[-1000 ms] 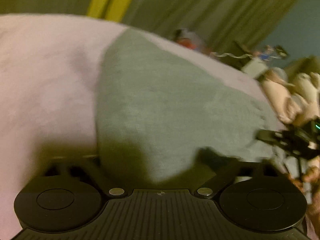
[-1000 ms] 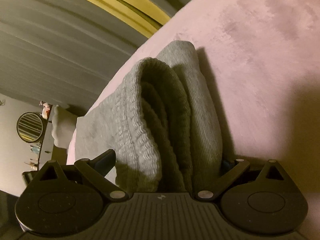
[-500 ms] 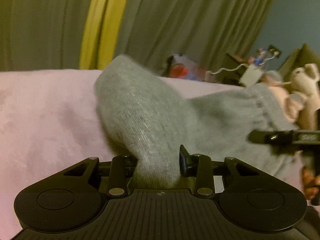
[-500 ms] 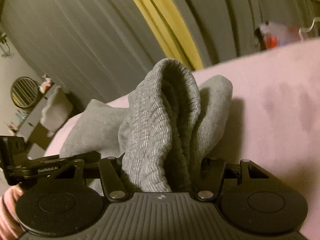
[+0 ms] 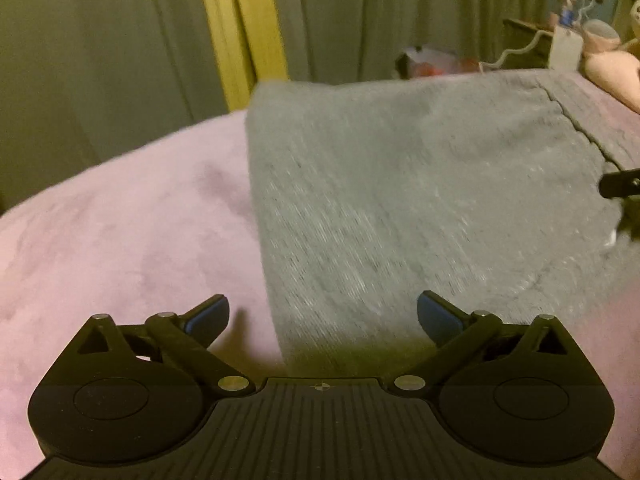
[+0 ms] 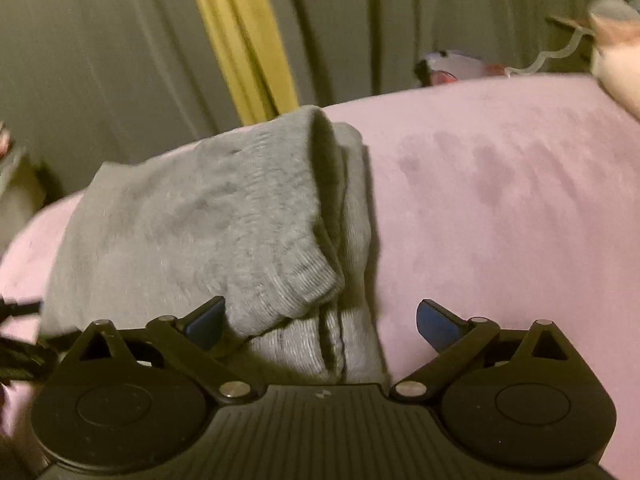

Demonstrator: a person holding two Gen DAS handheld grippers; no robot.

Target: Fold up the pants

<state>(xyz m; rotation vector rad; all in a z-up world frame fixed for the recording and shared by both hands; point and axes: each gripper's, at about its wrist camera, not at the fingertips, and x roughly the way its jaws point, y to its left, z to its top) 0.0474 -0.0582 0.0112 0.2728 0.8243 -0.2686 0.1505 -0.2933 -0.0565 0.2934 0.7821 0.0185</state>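
Observation:
Grey knit pants (image 5: 400, 200) lie folded on a pink bed cover (image 5: 120, 240). My left gripper (image 5: 322, 316) hovers over their near left edge, its jaws opening wide. Cloth lies between the blue pads (image 5: 208, 316), which do not press it. In the right wrist view the pants (image 6: 180, 220) show a ribbed band (image 6: 288, 280) doubled over. My right gripper (image 6: 320, 322) is also opening, with that band loose between its pads. A dark tip of the right gripper (image 5: 620, 186) shows at the left view's right edge.
Grey-green curtains with a yellow strip (image 5: 240, 32) hang behind the bed. Plush toys (image 5: 612, 68) and a cluttered stand with a white cable (image 5: 516, 52) sit at the far right. Bare pink cover (image 6: 500, 200) spreads right of the pants.
Half a second ago both grippers were shut on raised folds of the pants. Both have let go and drawn back; the cloth now lies flat on the bed.

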